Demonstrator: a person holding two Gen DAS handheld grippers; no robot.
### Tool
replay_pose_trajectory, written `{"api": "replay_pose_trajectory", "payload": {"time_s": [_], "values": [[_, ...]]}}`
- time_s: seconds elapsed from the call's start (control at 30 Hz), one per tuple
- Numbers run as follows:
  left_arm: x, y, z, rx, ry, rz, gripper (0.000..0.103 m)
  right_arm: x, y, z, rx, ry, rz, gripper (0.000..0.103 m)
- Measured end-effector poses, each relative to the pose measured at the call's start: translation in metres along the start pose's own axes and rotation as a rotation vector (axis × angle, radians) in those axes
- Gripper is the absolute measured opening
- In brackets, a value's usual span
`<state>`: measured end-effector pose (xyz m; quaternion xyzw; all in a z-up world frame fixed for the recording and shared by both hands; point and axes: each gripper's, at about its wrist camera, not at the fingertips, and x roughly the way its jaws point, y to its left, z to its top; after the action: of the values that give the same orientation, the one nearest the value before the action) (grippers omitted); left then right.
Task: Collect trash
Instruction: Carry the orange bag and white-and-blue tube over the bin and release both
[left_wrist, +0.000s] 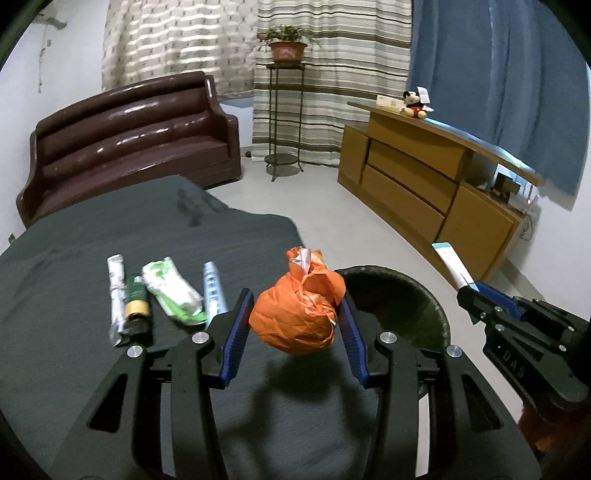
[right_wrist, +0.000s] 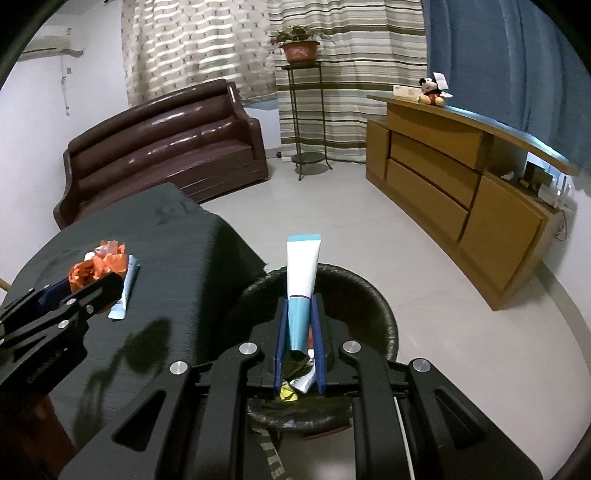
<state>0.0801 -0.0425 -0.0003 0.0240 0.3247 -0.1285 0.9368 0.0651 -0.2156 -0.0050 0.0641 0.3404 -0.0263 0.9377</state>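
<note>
Gripping crinkled orange bag (left_wrist: 295, 314), smooth tube (right_wrist: 302, 277).

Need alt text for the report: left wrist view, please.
The left gripper holds a crumpled orange bag above a dark tablecloth, beside a black bin. Four pieces of tube and wrapper trash lie at left.

I am in a home, a living room. Brown leather sofa (left_wrist: 129, 144) against the wall, striped curtains (left_wrist: 332, 74) behind a potted plant (left_wrist: 286, 44) on a metal stand, wooden sideboard (left_wrist: 424, 181) carrying a plush toy (left_wrist: 413, 105). Tiled floor.
</note>
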Motion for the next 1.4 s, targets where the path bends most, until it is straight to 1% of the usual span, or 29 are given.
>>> {"api": "replay_pose_trajectory", "payload": {"time_s": [0.4,0.8,1.07,1.17,1.23,1.4], "values": [[0.034,-0.037,0.005,0.059,0.01,0.003,0.045,0.015,-0.015,-0.002,0.018,-0.005,-0.019,0.014],[0.06,-0.047,0.008,0.071,0.059,0.014,0.045,0.028,-0.023,0.0,0.034,0.011,-0.014,0.014],[0.068,-0.054,0.011,0.068,0.08,0.013,0.045,0.034,-0.027,-0.001,0.048,0.028,-0.016,0.014],[0.069,-0.053,0.012,0.062,0.088,0.012,0.047,0.037,-0.029,0.0,0.062,0.033,-0.006,0.018],[0.07,-0.053,0.011,0.057,0.092,0.011,0.054,0.038,-0.031,0.001,0.071,0.039,-0.001,0.018],[0.07,-0.053,0.011,0.051,0.095,0.011,0.056,0.038,-0.033,0.0,0.081,0.037,-0.005,0.026]]}}
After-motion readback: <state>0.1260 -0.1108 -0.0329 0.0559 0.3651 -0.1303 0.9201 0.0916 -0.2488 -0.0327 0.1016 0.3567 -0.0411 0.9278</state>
